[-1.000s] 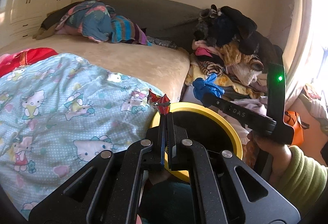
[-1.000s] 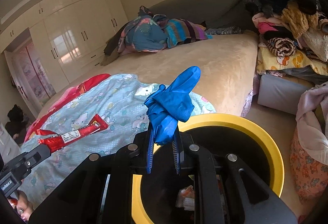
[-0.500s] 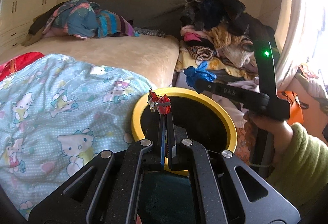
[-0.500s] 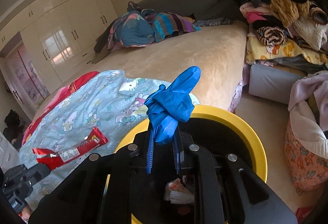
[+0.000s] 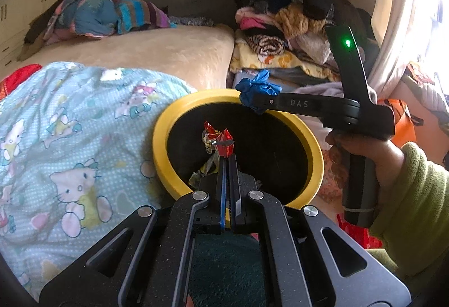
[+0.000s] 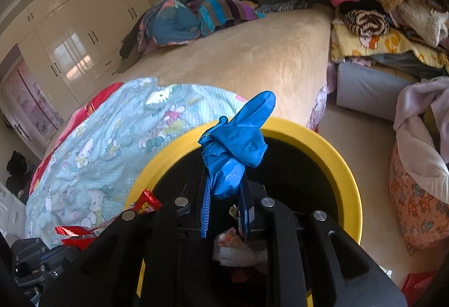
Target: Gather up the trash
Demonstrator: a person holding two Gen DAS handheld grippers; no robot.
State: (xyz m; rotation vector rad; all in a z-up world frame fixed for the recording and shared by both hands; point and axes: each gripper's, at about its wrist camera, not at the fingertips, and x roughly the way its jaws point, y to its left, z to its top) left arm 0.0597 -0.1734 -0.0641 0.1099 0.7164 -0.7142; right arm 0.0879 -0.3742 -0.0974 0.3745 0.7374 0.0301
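A yellow-rimmed black trash bin (image 5: 168, 166) stands beside the bed; it also shows in the right wrist view (image 6: 348, 172). My left gripper (image 5: 226, 152) is shut on a red snack wrapper (image 5: 221, 140) and holds it over the bin's opening. My right gripper (image 6: 227, 183) is shut on a crumpled blue glove (image 6: 238, 144) above the bin. The glove (image 5: 256, 89) and right gripper also show in the left wrist view at the bin's far rim. The red wrapper (image 6: 144, 203) shows at the bin's left rim. Trash lies inside the bin (image 6: 235, 248).
A bed with a Hello Kitty blanket (image 5: 70, 138) lies left of the bin. A pile of clothes (image 5: 286, 34) is stacked behind it. More fabric and an orange bag (image 6: 415, 208) sit to the right on the floor.
Both grippers have moved closer over the bin with their trash still held. The bin now fills more of both views, and the wrapper hangs over its opening.
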